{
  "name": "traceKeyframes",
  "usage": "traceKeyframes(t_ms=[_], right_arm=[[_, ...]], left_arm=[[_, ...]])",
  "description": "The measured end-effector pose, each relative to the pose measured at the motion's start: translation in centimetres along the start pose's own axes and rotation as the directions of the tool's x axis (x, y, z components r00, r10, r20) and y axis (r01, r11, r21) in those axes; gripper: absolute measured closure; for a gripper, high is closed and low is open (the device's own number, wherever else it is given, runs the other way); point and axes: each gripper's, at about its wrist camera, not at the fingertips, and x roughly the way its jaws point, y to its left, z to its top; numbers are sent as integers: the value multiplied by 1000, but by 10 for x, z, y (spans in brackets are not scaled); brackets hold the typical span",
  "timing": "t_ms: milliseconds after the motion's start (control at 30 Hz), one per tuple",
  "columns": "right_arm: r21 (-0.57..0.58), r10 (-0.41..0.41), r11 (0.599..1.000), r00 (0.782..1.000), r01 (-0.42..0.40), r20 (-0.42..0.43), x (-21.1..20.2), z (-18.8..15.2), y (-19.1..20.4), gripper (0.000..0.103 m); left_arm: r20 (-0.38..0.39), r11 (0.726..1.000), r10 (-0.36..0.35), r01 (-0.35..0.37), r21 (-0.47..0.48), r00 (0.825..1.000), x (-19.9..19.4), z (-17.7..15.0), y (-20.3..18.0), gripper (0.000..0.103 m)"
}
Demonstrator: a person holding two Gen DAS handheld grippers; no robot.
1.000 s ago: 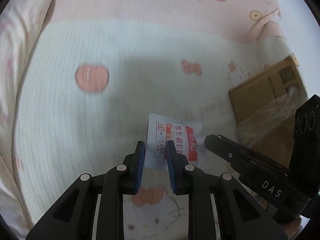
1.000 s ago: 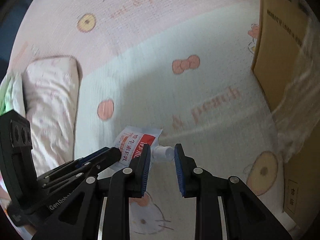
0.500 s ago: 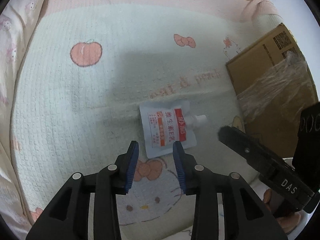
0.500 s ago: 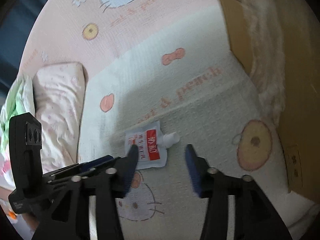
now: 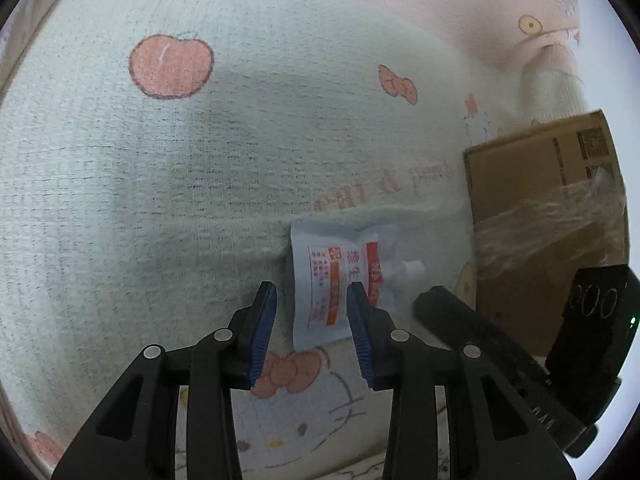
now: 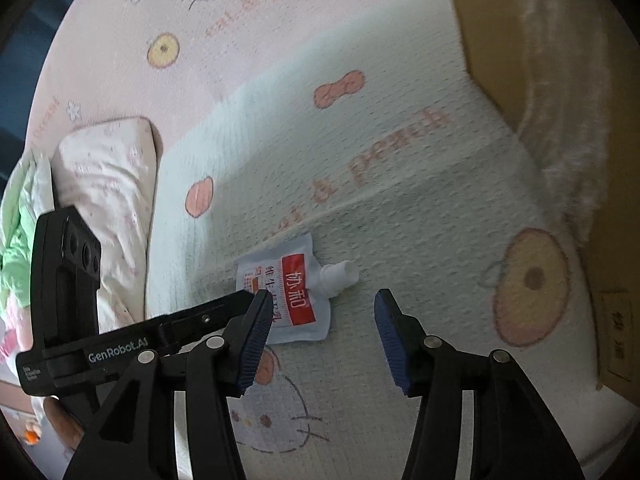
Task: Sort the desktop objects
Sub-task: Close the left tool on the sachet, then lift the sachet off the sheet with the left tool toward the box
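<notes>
A white spouted pouch with red and orange print lies flat on the cartoon-print blanket. My left gripper hovers over its lower half, open, its blue pads on either side and not pressing on it. In the right wrist view the pouch lies with its spout pointing right. My right gripper stands open just above the pouch and spout, holding nothing. The left gripper's finger reaches in from the left, covering the pouch's left edge.
A cardboard box partly wrapped in clear film stands to the right, close to the pouch, and fills the right wrist view's right edge. A pale pillow and green cloth lie to the left.
Both grippers' jaws have widened. The pouch, which was at their fingertips a second ago, now lies flat on the blanket, and both grippers have come down close over it.
</notes>
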Motion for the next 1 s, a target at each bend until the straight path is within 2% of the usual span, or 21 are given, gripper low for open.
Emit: traceKeyframes(t_ms=[133, 333, 500, 667, 800, 867, 1000], right_arm=[[-19, 10, 1000, 1000, -10, -7, 9, 4, 3, 53], [8, 33, 999, 999, -33, -18, 20, 3, -2, 53], [48, 69, 996, 998, -69, 3, 21, 4, -8, 53], [25, 50, 998, 999, -51, 15, 25, 4, -2, 54], [-9, 16, 1000, 1000, -16, 14, 27, 4, 5, 66], [-23, 23, 999, 1000, -23, 15, 25, 3, 6, 76], [-105, -10, 994, 999, 15, 50, 18, 1, 21, 76]], left_arm=[[3, 998, -46, 46, -48, 999, 3, 4, 5, 65], [-2, 993, -92, 92, -72, 996, 8, 6, 11, 66], [-3, 994, -94, 93, -57, 996, 8, 6, 10, 66], [3, 995, -89, 89, -53, 996, 9, 5, 9, 66], [12, 993, -89, 89, -73, 996, 9, 5, 9, 66], [16, 993, -89, 90, -75, 996, 9, 5, 8, 66], [-5, 975, -158, 155, -160, 987, 10, 1, 14, 66]])
